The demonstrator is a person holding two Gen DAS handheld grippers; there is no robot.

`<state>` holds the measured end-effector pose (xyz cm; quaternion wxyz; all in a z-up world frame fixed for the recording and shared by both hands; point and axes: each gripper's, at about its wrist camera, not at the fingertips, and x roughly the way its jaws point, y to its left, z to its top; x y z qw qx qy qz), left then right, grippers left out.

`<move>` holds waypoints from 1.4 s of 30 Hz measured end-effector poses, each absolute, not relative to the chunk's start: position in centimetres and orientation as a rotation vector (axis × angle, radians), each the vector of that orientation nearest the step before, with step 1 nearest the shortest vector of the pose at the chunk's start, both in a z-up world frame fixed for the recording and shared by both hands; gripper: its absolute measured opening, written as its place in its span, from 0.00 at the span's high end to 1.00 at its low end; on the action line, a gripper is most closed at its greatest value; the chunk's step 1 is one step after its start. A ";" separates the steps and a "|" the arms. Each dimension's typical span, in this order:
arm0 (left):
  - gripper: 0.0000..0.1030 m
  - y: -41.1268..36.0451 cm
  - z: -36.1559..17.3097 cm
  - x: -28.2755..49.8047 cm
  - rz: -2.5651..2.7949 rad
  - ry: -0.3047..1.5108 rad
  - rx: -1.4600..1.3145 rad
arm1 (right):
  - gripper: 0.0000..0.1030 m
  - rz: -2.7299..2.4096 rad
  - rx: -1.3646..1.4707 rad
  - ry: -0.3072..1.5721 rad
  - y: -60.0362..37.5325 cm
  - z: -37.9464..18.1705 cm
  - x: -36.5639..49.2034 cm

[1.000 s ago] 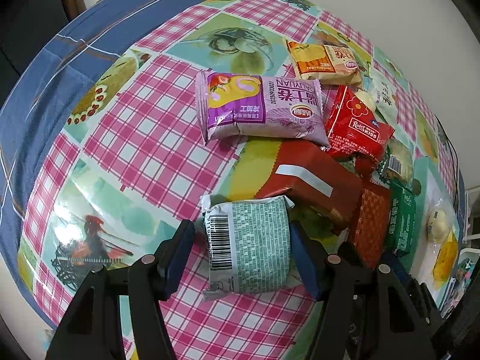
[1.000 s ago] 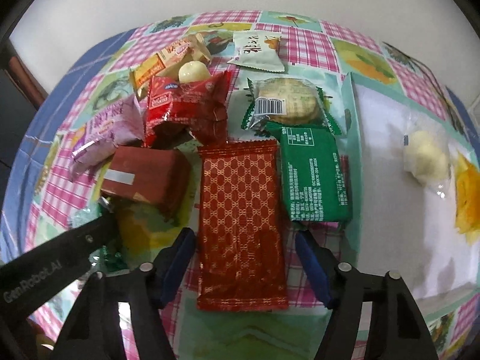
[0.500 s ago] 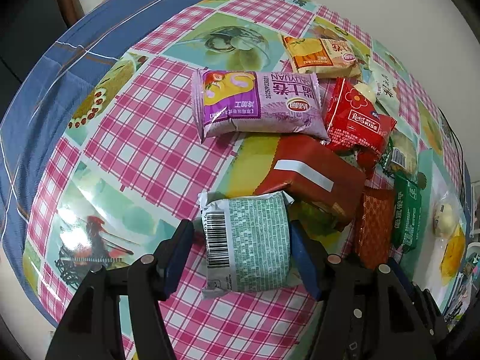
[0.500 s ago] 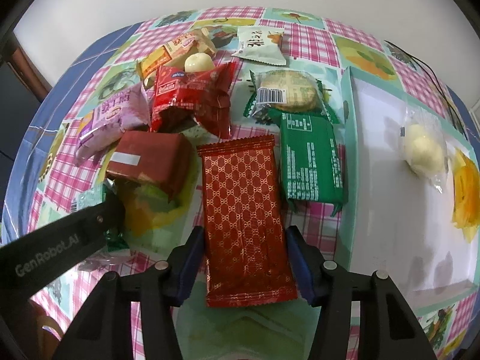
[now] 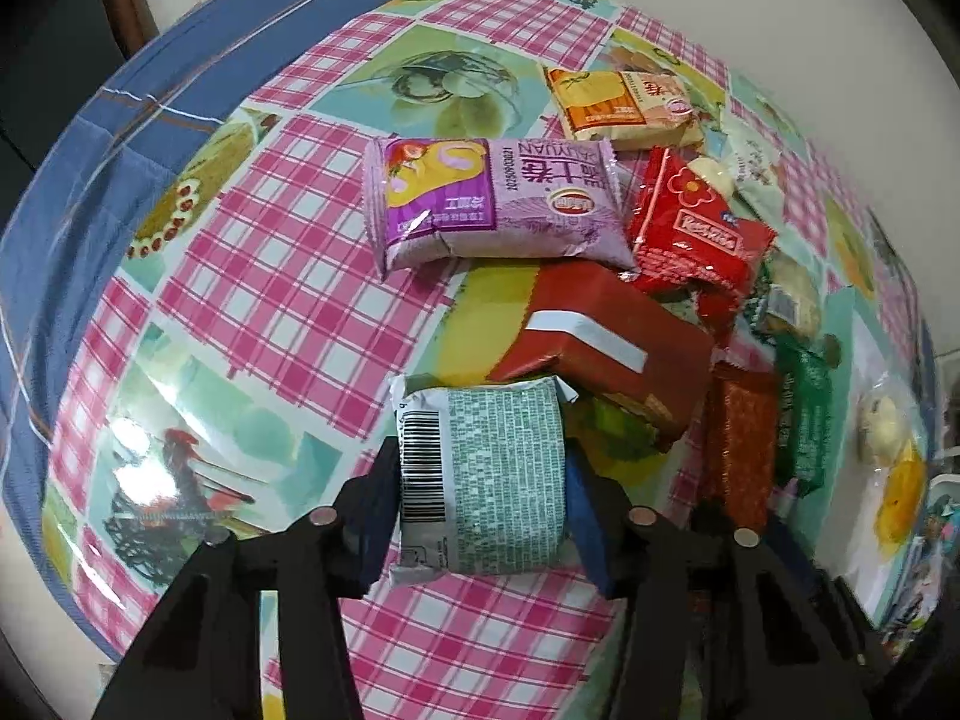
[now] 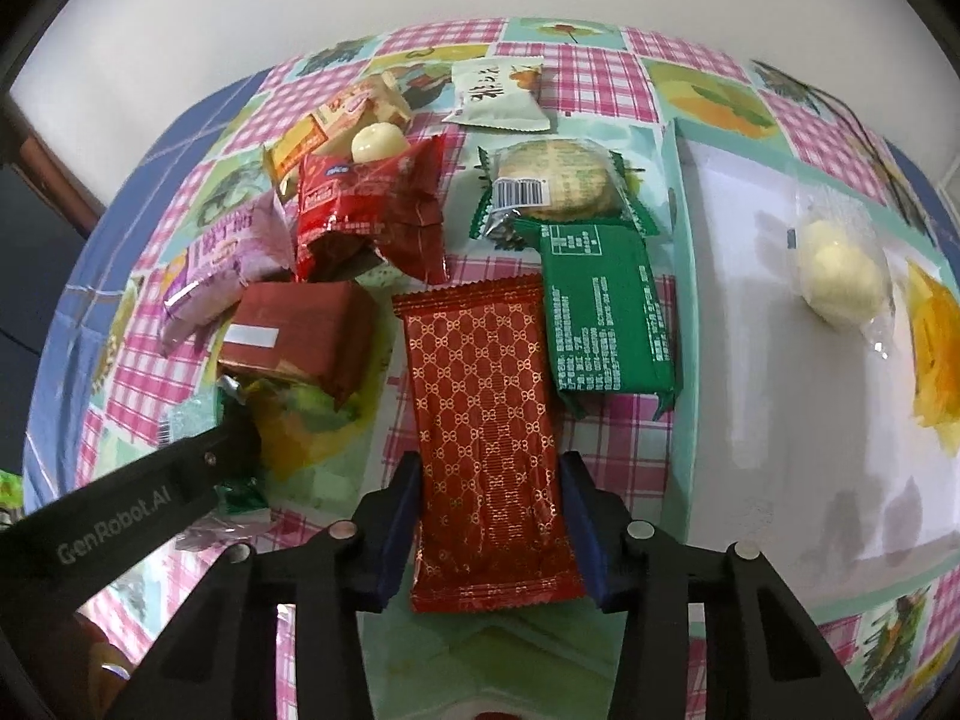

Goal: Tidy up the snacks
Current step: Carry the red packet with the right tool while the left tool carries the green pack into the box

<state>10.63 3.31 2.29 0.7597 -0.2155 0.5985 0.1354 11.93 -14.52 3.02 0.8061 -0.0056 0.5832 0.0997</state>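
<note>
A pale green snack packet (image 5: 498, 480) with a barcode lies on the checked tablecloth (image 5: 264, 276). My left gripper (image 5: 480, 468) is closing on it, and both blue pads touch its sides. In the right wrist view a long red packet with a gold pattern (image 6: 480, 396) lies lengthwise between the fingers of my right gripper (image 6: 489, 480). Those jaws are closing too, with the pads against the packet's long edges. The left gripper's black body (image 6: 150, 498) shows at the lower left of that view.
Loose snacks crowd the middle: a purple packet (image 5: 498, 204), a dark red box-like packet (image 5: 600, 336), a red bag (image 5: 696, 234), an orange packet (image 5: 624, 108), a green packet (image 6: 606, 306), round crackers (image 6: 558, 186). A white tray (image 6: 780, 420) at right holds a bagged white bun (image 6: 840, 270) and something yellow (image 6: 936, 348).
Both grippers have narrowed from wide open until their pads meet their packets. Neither hand has shifted much, and both packets still lie on the table.
</note>
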 end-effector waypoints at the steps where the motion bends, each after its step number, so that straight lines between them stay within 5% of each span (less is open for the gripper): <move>1: 0.50 3.2 2.3 10.6 0.289 1.303 -0.475 | 0.54 0.216 -0.007 1.251 -14.6 3.1 12.0; 26: 0.50 3.5 9.7 8.5 0.250 1.098 -0.537 | 0.55 0.279 0.134 1.112 -16.8 10.5 10.4; 42: 0.50 -4.6 9.9 10.0 0.164 1.124 -0.429 | 0.55 0.117 0.167 1.152 -23.8 10.1 11.0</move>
